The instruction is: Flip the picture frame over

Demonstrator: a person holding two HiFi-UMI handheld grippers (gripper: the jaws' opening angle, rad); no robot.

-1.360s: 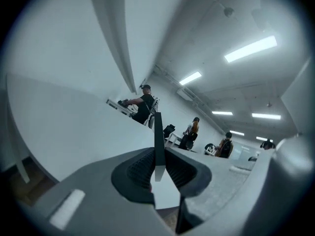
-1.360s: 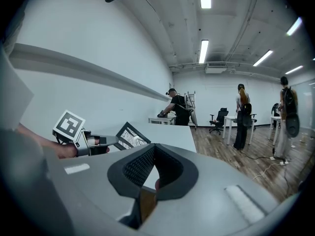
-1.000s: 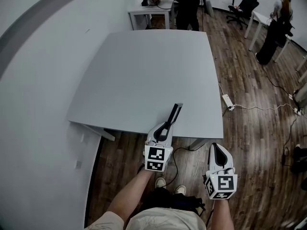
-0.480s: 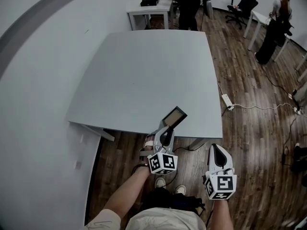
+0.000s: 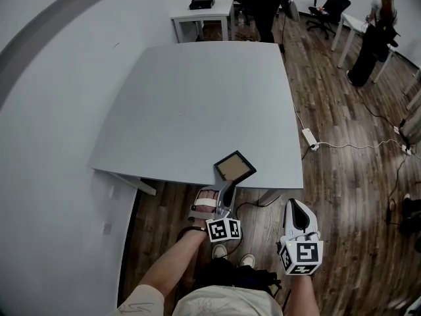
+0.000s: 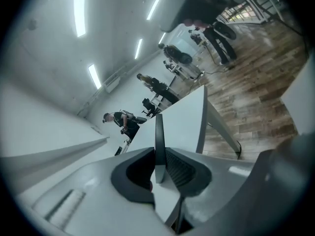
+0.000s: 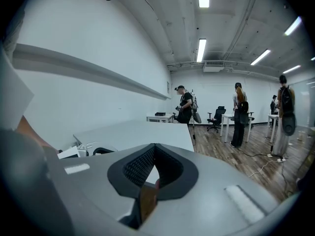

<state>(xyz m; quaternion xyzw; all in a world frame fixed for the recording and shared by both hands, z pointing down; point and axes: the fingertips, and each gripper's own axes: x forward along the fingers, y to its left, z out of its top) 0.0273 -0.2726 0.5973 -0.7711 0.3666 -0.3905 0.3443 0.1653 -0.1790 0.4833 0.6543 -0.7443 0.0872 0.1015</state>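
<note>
- Brown face of the picture frame (image 5: 235, 167) is up, with a dark border round it. It sits tilted at the surface (image 5: 197, 97) edge, 6 o'clock; can't tell if it touches.
- Left gripper (image 5: 226, 185) is clamped on the frame's near edge; the frame shows edge-on between its jaws.
- Right gripper (image 5: 297, 207) is closed on nothing, off the surface at 5 o'clock, over the wood floor (image 5: 342, 176).

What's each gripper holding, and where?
The left gripper pinches the small dark-rimmed square picture frame by its near edge; the right gripper holds nothing.
</note>
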